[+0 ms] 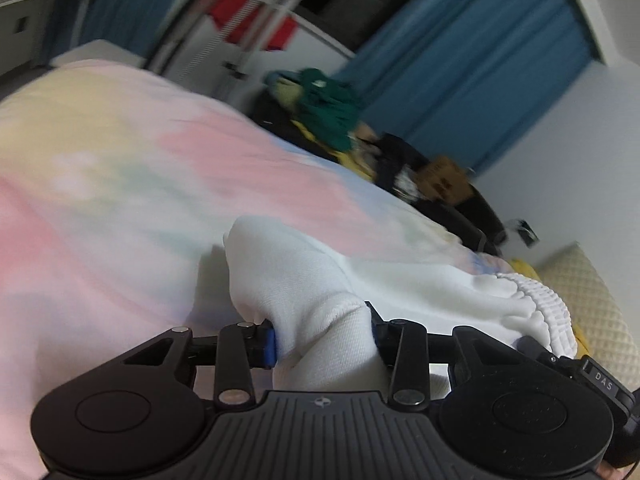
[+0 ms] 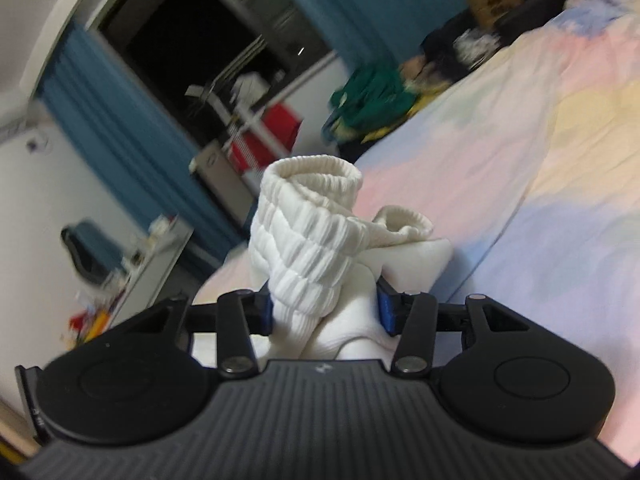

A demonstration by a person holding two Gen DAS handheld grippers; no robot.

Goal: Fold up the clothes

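Note:
A white garment (image 1: 312,280) with a ribbed elastic waistband (image 1: 532,296) is held up over a bed. My left gripper (image 1: 324,336) is shut on a smooth bunched part of it. In the right wrist view my right gripper (image 2: 326,312) is shut on the ribbed waistband (image 2: 308,232), which stands up in a roll above the jaws. The right gripper's black body also shows at the right edge of the left wrist view (image 1: 600,376).
A pastel tie-dye bedsheet (image 1: 120,184) covers the bed below. A pile of green, yellow and dark clothes (image 1: 328,112) lies at the bed's far edge, beside a brown box (image 1: 440,176). Blue curtains (image 1: 480,72) and a drying rack (image 1: 260,32) stand behind.

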